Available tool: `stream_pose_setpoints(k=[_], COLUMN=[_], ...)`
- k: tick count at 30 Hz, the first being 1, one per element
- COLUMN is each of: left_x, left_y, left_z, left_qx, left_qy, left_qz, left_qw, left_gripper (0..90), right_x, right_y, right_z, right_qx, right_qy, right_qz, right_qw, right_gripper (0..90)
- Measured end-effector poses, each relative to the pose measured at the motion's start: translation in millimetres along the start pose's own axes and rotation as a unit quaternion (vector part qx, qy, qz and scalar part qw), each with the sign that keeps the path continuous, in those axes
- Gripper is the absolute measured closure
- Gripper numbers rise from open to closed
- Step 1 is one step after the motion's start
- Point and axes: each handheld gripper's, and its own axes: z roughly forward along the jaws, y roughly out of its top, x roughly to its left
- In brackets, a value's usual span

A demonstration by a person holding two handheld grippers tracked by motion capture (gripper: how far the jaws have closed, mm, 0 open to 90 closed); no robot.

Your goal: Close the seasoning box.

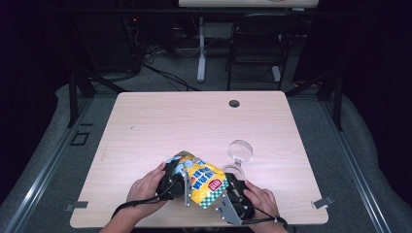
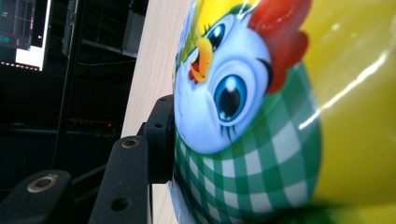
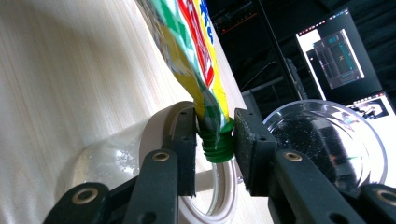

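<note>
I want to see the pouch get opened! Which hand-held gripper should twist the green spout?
Probably the right hand-held gripper: its jaws already sit around the green spout. The left hand-held gripper steadies the pouch body.

Each black tool (image 3: pixel 214 140) has matte, flat-padded jaws on brass-riveted links; a grey triangular plate tops the right tool (image 1: pixel 228 204), trailing thin black cable.

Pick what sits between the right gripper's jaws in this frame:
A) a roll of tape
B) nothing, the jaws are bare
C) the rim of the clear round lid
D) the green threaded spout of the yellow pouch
D: in the right gripper view the green spout of the pouch stands between the two black jaws of the right gripper.
</note>
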Motion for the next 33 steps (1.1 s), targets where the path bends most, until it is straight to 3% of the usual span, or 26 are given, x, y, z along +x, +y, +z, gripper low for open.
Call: stream_pose_setpoints(k=[14,20,33], left_x=[1.3,2.8,4.9], left_y=[0.5,1.9,4.5], left_z=[-0.7,-2.4,-3.8], left_qx=[-0.001,-0.001,0.002], left_qy=[0.005,0.016,0.031], left_qz=[0.002,0.009,0.025], left_qw=[1.0000,0.9998,0.9992], left_gripper=[56.8,56.9,56.9], right_x=[-0.5,-1.2,-1.2], right_y=[0.2,-0.4,-2.4], right_z=[0.0,0.0,1.2], right_qx=[0.003,-0.004,-0.011], right_qy=[0.003,0.001,-0.005], right_qz=[0.017,0.032,0.041], right_qw=[0.9999,0.9995,0.9991], right_gripper=[70.5,70.5,70.5])
